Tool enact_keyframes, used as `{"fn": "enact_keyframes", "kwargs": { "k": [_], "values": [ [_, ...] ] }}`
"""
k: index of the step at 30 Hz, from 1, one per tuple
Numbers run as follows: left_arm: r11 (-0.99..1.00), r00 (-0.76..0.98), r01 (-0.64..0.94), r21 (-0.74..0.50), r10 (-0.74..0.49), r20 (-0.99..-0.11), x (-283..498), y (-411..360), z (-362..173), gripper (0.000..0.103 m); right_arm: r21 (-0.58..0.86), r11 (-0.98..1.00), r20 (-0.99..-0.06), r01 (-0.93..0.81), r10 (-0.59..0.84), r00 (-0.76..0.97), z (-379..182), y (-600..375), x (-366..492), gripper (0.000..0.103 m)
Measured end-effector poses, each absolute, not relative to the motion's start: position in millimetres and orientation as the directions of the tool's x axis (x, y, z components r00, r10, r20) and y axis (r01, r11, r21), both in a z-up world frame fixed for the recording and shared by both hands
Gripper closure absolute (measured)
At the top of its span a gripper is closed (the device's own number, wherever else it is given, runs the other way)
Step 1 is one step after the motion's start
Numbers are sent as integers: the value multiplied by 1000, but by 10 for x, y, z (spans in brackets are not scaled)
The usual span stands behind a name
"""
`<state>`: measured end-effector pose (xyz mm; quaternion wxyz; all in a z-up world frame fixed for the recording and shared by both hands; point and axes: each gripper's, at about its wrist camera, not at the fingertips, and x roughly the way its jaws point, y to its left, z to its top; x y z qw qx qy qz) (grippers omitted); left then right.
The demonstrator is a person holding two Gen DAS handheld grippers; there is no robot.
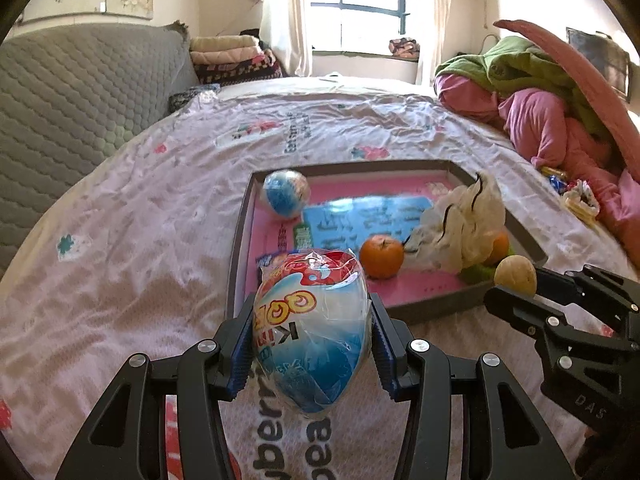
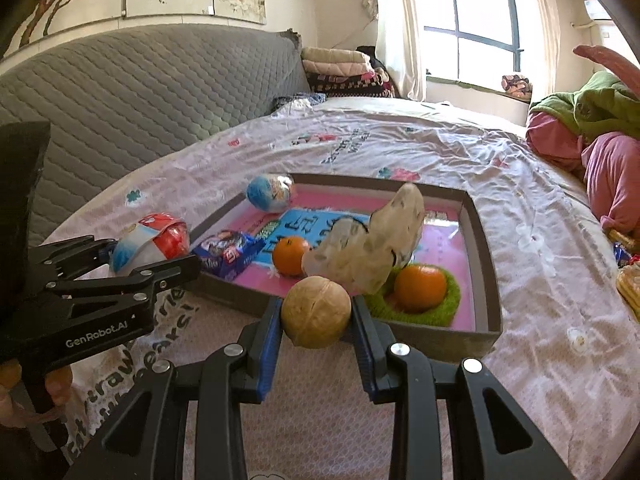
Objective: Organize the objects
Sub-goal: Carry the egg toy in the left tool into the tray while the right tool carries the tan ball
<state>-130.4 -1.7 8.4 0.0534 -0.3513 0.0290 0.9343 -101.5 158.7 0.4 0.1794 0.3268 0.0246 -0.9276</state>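
Bedroom, daylight from a barred window at top of frame. Work surface is a bed [image 1: 132,216] under a wrinkled pink printed sheet, grey quilted headboard at left.

Tray [image 2: 482,240]: shallow, dark-walled, pink-lined, centre frame in both views. Contents noted: a second wrapped egg [image 2: 271,193] at the far left corner, a blue packet [image 2: 228,255] over the near left wall, two oranges (one [image 2: 291,255] loose, one [image 2: 420,282] on a green mat [image 2: 450,300]), and a crumpled bag [image 2: 372,248].

Left gripper [image 1: 310,340]: clenched on a wrapped egg [image 1: 310,320], which sits lower centre of the left view. The egg's long axis runs along the fingers, red end pointing toward the tray.

Right gripper [image 2: 316,314]: clamped on a walnut [image 2: 316,312], held just short of the tray's near wall, its seam roughly upright.

Governing relation: the tray lies straight ahead of both claws. The right one is the nearer, its walnut almost at the near wall with the green mat just beyond. The left one stands off the near left corner, with the blue packet between it and open tray floor.

Judgement: both items appear bound for the tray. The walnut needs only a short forward carry. The egg must clear the wall and packet.
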Motion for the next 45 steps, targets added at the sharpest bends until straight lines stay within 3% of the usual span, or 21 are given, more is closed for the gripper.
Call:
{"fn": "enact_keyframes", "kwargs": {
  "k": [23, 36, 45],
  "values": [
    [-991, -808, -130, 36, 85, -584, -1701, 33, 496, 51, 19, -931, -513, 365, -322, -796, 442, 1531, -1221, 69],
    [-986, -781, -158, -52, 157, -605, -1961, -29, 437, 51, 6, -929, -484, 371, -327, -812, 501, 1500, -1365, 69],
    [-976, -752, -201, -84, 209, -625, -2084, 51, 241, 51, 5, -925, -531, 379, -324, -783, 334, 1493, -1499, 69]
  ]
}}
